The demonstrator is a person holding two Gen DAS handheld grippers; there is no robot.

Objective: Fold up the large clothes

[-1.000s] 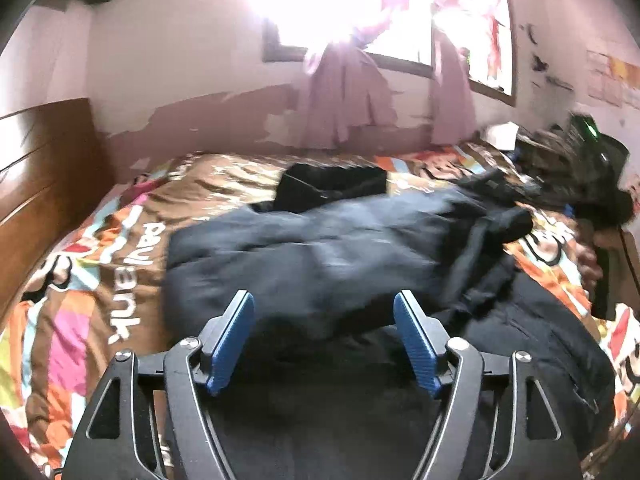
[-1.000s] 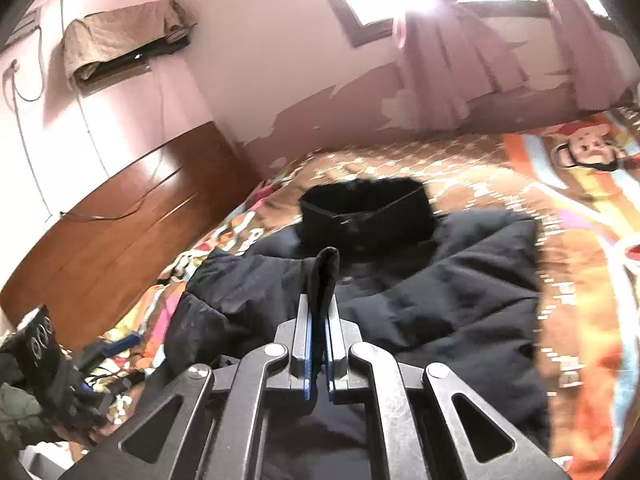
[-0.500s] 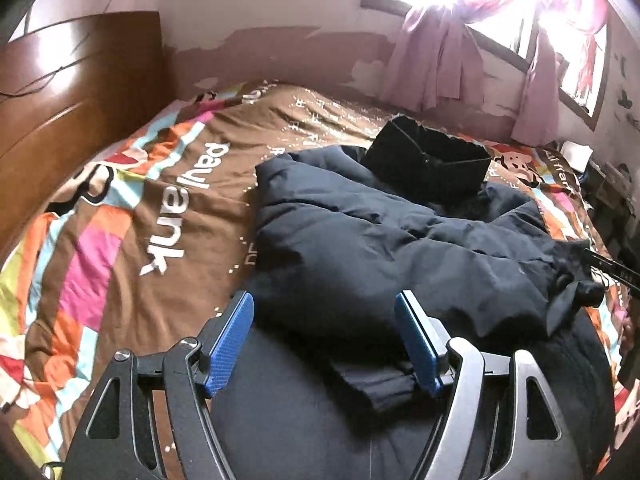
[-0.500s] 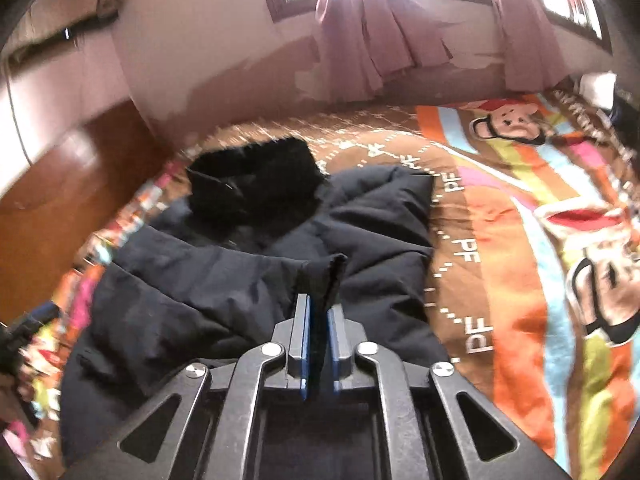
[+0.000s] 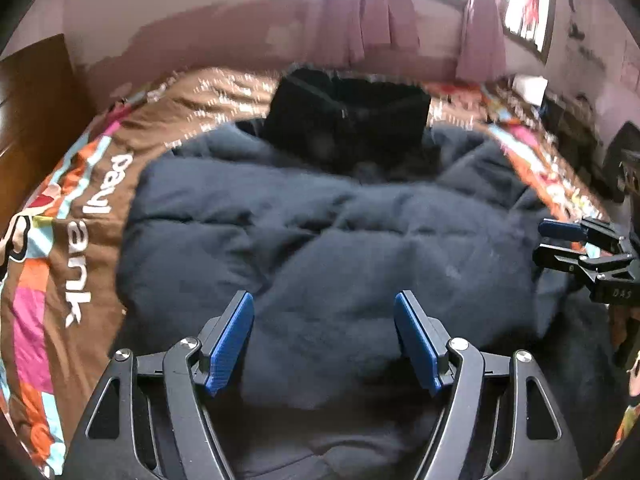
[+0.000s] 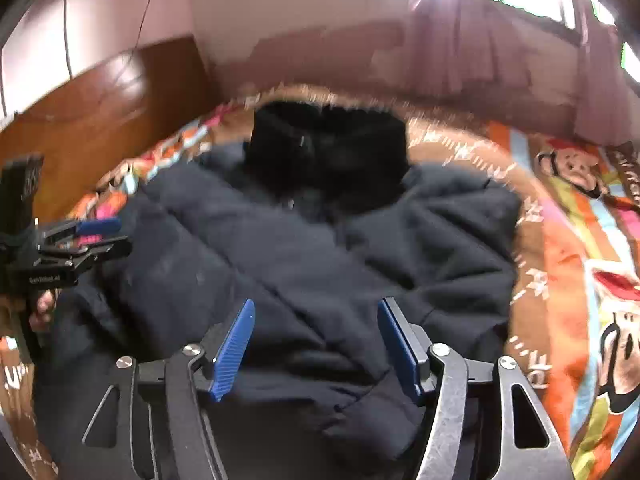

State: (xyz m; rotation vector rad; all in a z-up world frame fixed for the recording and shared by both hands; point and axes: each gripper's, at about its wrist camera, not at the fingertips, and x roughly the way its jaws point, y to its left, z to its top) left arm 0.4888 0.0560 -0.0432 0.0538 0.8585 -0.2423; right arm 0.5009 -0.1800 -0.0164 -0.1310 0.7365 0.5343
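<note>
A dark navy padded jacket (image 5: 320, 240) lies on the bed with both sleeves folded across its front; its black furry collar (image 5: 348, 120) points to the far wall. It also shows in the right wrist view (image 6: 320, 264), collar (image 6: 328, 152) at the top. My left gripper (image 5: 324, 312) is open and empty above the jacket's lower part; it also shows at the left of the right wrist view (image 6: 104, 234). My right gripper (image 6: 316, 320) is open and empty above the jacket's lower part; it also shows at the right of the left wrist view (image 5: 552, 236).
The jacket lies on a colourful cartoon-print bedspread (image 5: 72, 264), also in the right wrist view (image 6: 568, 280). A wooden headboard (image 6: 92, 120) stands at the left. Pink curtains (image 5: 360, 12) hang at the far wall's window. Cluttered dark items (image 5: 600, 152) sit at the right bedside.
My right gripper has let go of the sleeve it held and opened. The sleeve now lies across the jacket. Both grippers have swung to face the jacket from its lower end.
</note>
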